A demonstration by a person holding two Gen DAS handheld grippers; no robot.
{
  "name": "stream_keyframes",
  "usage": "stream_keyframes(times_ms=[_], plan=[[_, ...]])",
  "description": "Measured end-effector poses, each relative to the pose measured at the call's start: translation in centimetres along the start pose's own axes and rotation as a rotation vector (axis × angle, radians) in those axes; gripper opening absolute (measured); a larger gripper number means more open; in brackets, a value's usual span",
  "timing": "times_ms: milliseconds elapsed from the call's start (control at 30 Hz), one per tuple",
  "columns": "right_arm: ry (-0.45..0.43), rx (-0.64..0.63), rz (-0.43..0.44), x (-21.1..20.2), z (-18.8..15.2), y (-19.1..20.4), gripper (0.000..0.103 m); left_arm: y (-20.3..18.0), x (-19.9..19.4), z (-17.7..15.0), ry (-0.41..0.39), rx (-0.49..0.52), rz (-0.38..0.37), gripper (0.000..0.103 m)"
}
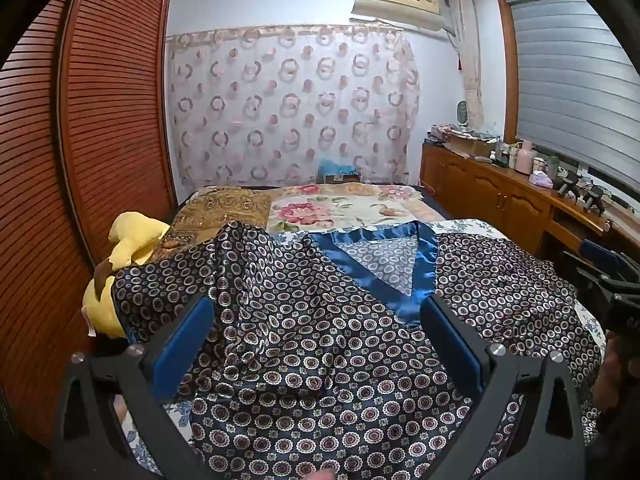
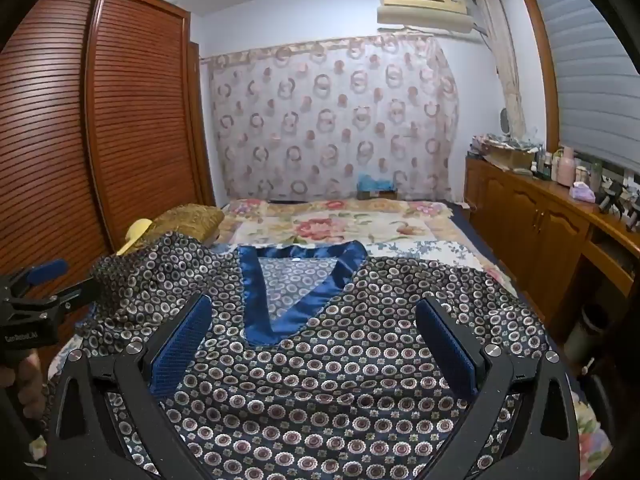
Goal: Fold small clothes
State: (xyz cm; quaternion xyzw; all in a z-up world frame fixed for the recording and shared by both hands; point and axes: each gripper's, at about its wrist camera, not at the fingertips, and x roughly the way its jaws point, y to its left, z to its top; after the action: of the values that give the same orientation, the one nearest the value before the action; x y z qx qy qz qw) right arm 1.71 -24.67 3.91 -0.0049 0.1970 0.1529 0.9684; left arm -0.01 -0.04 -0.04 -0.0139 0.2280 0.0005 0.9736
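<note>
Two grippers hang over a patterned top (image 1: 320, 340) spread on the bed (image 1: 340, 204). From the left wrist, the left gripper (image 1: 316, 312) stands wide open, nothing between its jaws; the top's left sleeve lies bunched near a yellow toy (image 1: 132, 240). From the right wrist, the right gripper (image 2: 316, 316) gapes equally, empty, above the blue collar (image 2: 292, 320).

— Navy satin top (image 1: 320, 344), patterned all over with small ringed medallions, edged in plain blue at a deep V-neck (image 1: 380, 268)?

— Yes. Spread front-up over the bed, neckline toward the far end. Left sleeve (image 1: 188, 276) rumpled and bunched upward; right sleeve (image 2: 472, 304) lying flatter, lightly wrinkled.
</note>
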Motion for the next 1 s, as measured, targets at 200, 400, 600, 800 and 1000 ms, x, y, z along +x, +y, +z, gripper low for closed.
stream_keyframes(times_ms=[200, 400, 600, 800, 1000], plan=[[0.009, -0.002, -0.003, -0.08, 0.04, -0.03, 0.103, 0.04, -0.31, 0.24, -0.011, -0.003, 0.007, 0.103], [0.01, 0.002, 0.0, -0.06, 0.03, -0.1, 0.103, -0.09, -0.57, 0.3, -0.015, 0.001, 0.011, 0.103], [0.009, 0.003, 0.001, -0.07, -0.06, 0.02, 0.103, -0.34, -0.63, 0.4, -0.016, 0.003, 0.016, 0.103], [0.003, 0.007, -0.005, -0.49, 0.57, -0.09, 0.103, -0.55, -0.74, 0.47, -0.021, 0.007, 0.021, 0.103], [0.0, 0.007, -0.006, -0.53, 0.42, -0.02, 0.103, -0.46, -0.89, 0.56, -0.028, 0.007, 0.018, 0.103]])
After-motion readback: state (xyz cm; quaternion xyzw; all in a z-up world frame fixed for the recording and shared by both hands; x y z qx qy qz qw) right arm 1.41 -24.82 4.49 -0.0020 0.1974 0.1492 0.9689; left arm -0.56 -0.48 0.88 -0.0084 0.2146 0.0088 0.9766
